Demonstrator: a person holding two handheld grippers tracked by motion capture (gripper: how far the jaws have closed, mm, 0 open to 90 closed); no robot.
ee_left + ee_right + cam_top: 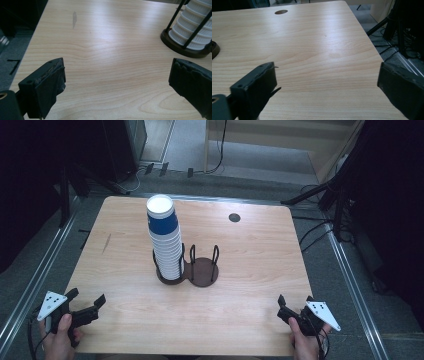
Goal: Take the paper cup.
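A tall stack of white paper cups (165, 237), the top one with a blue band, stands in the left ring of a dark two-ring cup holder (190, 270) at the table's middle. Its right ring (204, 270) holds nothing. The stack's ribbed lower part (191, 27) and the holder's base (185, 50) show at the upper right of the left gripper view. My left gripper (88, 302) rests near the front left corner, open, nothing between its jaws. Near the front right edge my right gripper (295, 306) is open too, over bare wood.
The light wooden table (250, 255) has a round cable hole (234, 217) at the back right, also seen as the cable hole (281, 11) in the right gripper view. Dark stands and cables (325, 195) crowd the floor around the table.
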